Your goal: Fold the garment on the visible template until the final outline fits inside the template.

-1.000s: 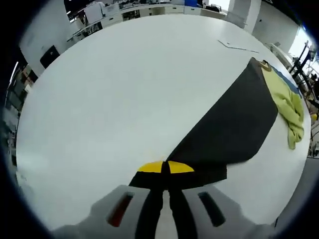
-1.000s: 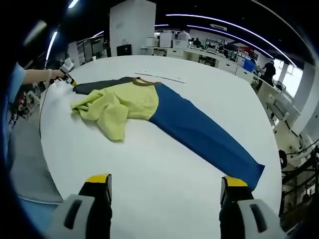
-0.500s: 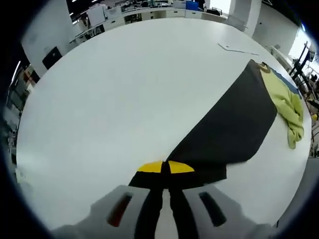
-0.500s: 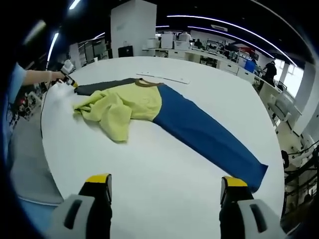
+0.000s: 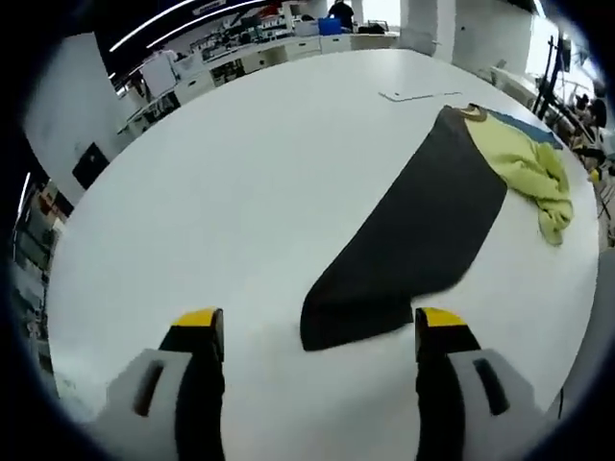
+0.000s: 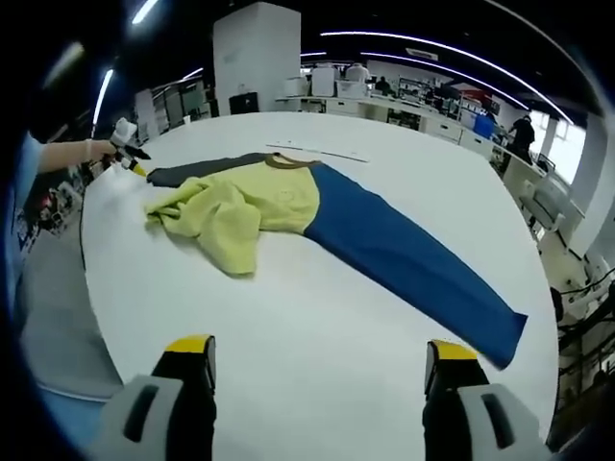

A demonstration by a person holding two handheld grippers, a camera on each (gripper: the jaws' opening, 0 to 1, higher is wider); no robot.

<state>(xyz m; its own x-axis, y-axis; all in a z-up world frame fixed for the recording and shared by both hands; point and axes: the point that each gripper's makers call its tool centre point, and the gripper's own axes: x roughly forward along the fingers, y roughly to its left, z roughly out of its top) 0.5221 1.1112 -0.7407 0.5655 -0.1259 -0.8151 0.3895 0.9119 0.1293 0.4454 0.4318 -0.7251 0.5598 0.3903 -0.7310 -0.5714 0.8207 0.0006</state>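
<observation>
A garment lies spread across the white round table (image 5: 221, 192). Its dark grey sleeve (image 5: 404, 245) stretches flat toward my left gripper (image 5: 319, 331), which stands open just short of the cuff with nothing between its jaws. The crumpled yellow-green body (image 5: 528, 168) sits at the sleeve's far end. In the right gripper view the yellow-green body (image 6: 240, 211) is bunched in the middle, the blue sleeve (image 6: 404, 259) runs out to the right and the grey sleeve (image 6: 197, 168) to the left. My right gripper (image 6: 317, 360) is open above bare table, well short of the garment. The left gripper (image 6: 125, 139) shows at far left.
A thin flat strip, possibly the template (image 6: 317, 152), lies on the table beyond the collar; it appears as a strip (image 5: 418, 94) in the left gripper view too. Desks and equipment ring the room behind. A person's sleeve (image 6: 29, 163) is at the left edge.
My left gripper has opened and let go of the grey sleeve's cuff, which now lies flat on the table. The left camera has pulled back and tilted. The right gripper stays open.
</observation>
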